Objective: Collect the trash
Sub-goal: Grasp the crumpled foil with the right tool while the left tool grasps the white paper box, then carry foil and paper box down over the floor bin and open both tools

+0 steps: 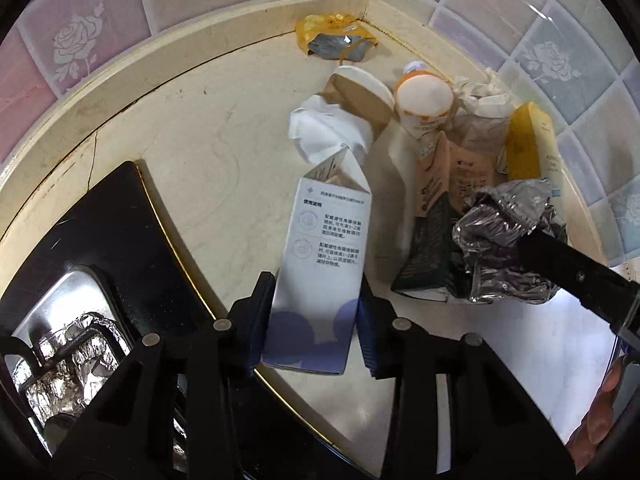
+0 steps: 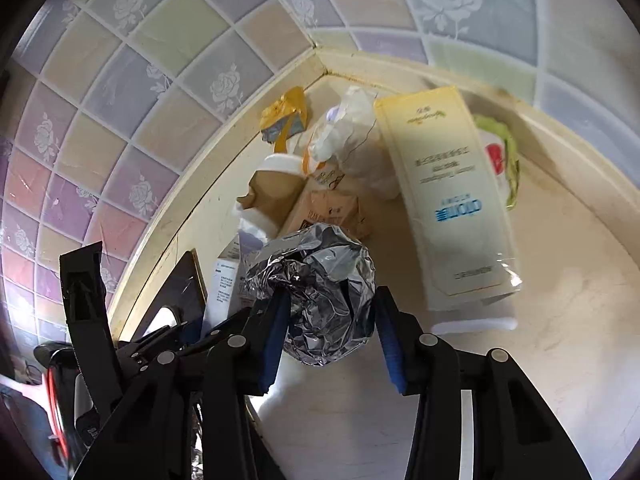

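Observation:
A white printed carton (image 1: 328,232) lies on the cream countertop (image 1: 192,128), its near end between the blue pads of my left gripper (image 1: 316,320). Both pads sit flush against its sides, so the gripper is shut on it. To the right lies a crumpled ball of silver foil (image 1: 504,248), where one black finger (image 1: 568,272) of the other gripper reaches it. In the right wrist view the foil ball (image 2: 324,304) fills the gap of my right gripper (image 2: 330,344), and both pads press on it.
More trash is piled in the tiled corner: a yellow wrapper (image 1: 334,36), a brown paper cup (image 1: 360,92), an orange-and-white bottle (image 1: 424,100), crumpled tissue (image 1: 328,128), a brown carton (image 2: 328,212) and a tall cream box (image 2: 448,200). A black stove top (image 1: 112,232) lies at the left.

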A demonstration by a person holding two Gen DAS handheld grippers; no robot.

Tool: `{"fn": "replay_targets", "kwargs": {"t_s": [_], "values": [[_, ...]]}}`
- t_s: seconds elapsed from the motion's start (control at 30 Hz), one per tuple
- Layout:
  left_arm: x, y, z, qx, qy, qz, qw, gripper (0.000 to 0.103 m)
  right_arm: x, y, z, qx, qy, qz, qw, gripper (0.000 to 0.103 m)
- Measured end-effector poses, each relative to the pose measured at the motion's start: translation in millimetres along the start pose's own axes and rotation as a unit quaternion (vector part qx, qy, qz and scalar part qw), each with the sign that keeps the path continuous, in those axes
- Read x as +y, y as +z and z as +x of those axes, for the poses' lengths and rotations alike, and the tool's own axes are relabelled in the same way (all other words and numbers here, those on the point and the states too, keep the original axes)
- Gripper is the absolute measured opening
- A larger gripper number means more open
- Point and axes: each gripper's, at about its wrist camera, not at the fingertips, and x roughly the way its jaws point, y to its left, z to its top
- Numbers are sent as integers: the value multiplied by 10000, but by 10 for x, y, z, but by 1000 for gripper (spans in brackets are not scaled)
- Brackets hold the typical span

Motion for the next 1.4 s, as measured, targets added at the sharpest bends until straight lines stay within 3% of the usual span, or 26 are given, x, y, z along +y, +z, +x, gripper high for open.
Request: {"fn": "replay_targets", "kwargs": {"t_s": [0.33,0.5,0.87,1.13,1.4], "values": [[-181,-239,-693,-423,-331,-48,9985,34,2,-254,-391,-335,-11,-290,9990,41],[-316,-556,-1192,-708,-468,4,9964,34,-36,-423,-881,-539,40,-436,9976,41],[-745,-1624,-2311,-1406,-388,-268,9889,34,-45,-1221,-2220,-911,431,-1190,9878,41],[-1108,-2456,-2710,-1653,-78,-513,9849,34,-322,-1842,-2852,-881,935,-1559,9794,41],[-1593,-3308,-2945,-1862,98,-742,9797,34,-728,-2562,-3317,-856,863,-1980,9726,41]]}}
